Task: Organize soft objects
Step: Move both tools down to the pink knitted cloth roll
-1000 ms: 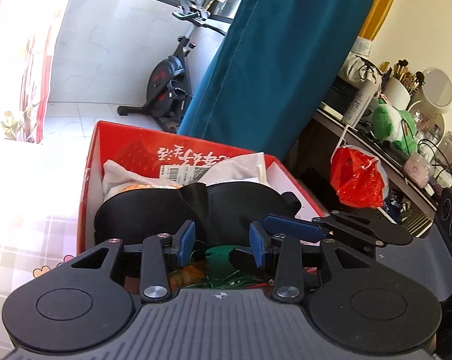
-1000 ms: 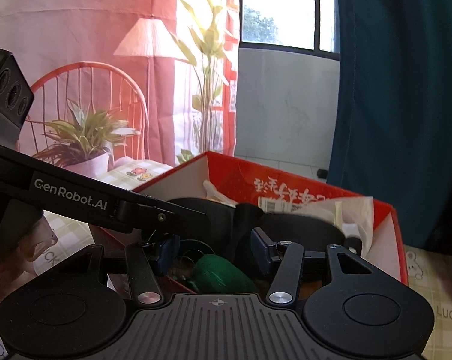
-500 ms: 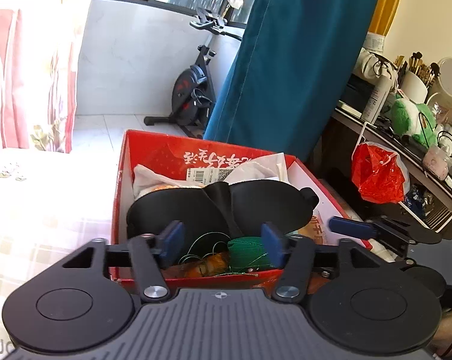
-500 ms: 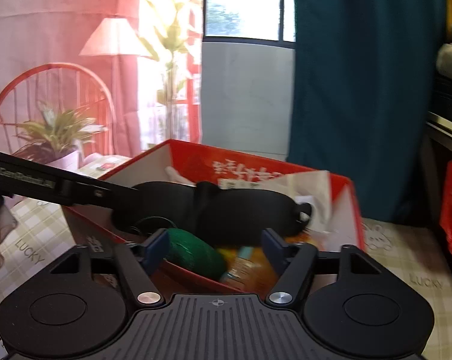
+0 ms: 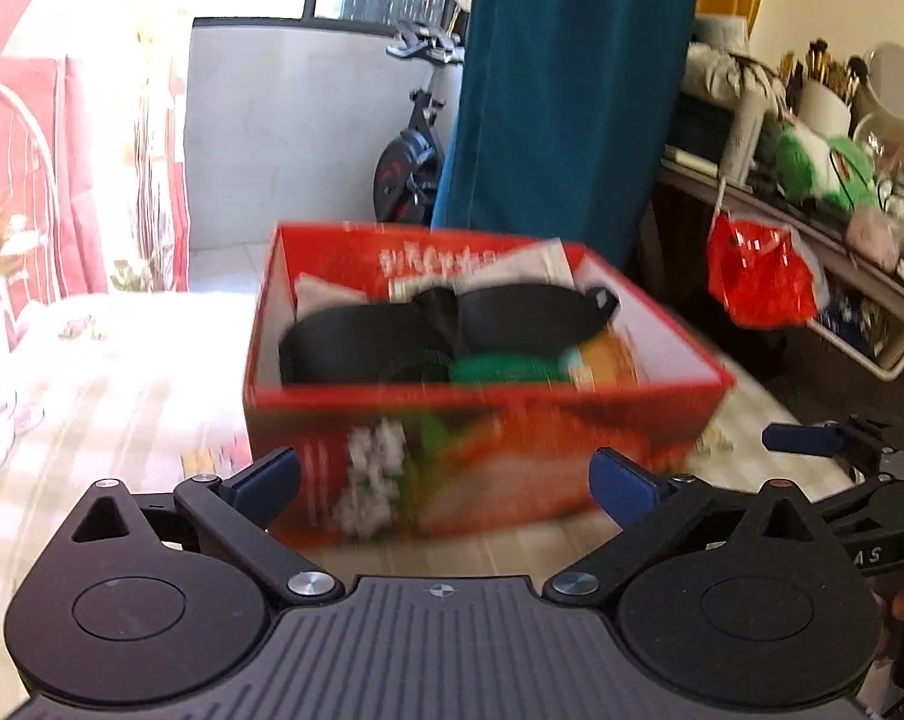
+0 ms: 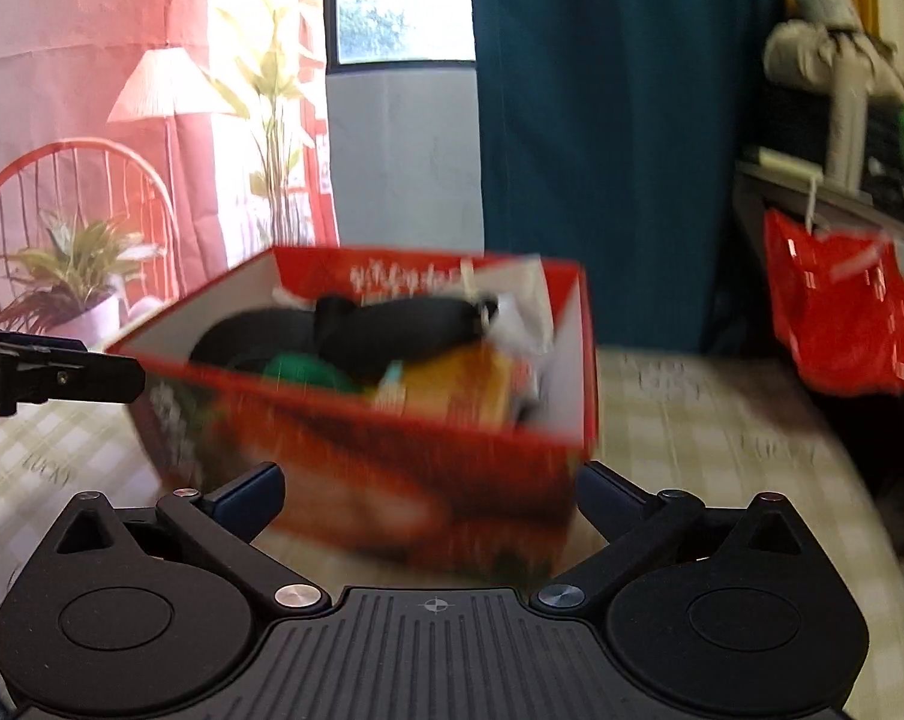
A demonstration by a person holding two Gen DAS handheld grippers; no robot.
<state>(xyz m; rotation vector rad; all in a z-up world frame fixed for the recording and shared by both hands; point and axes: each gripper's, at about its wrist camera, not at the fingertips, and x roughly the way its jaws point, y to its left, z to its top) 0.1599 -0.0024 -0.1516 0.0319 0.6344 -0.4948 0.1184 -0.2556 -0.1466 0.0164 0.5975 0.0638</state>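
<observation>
A: Both tools have pulled back from the red box [image 5: 481, 438]! The left hand-held gripper [image 5: 446, 480] hangs in front of its near wall, jaws wide apart and empty.

B: Same for the right hand-held gripper [image 6: 431, 489], spread open, nothing between the pads. A second ago both sat right over the box, jaws narrower.

A: And the black eye mask [image 5: 446, 330] lies inside the box, draped over the green bundle [image 5: 505, 369], beside the orange packet [image 6: 457, 387].

B: Looks like the drop is done. The box stands on the checked surface [image 6: 691, 420]; the picture is blurred with motion.
</observation>
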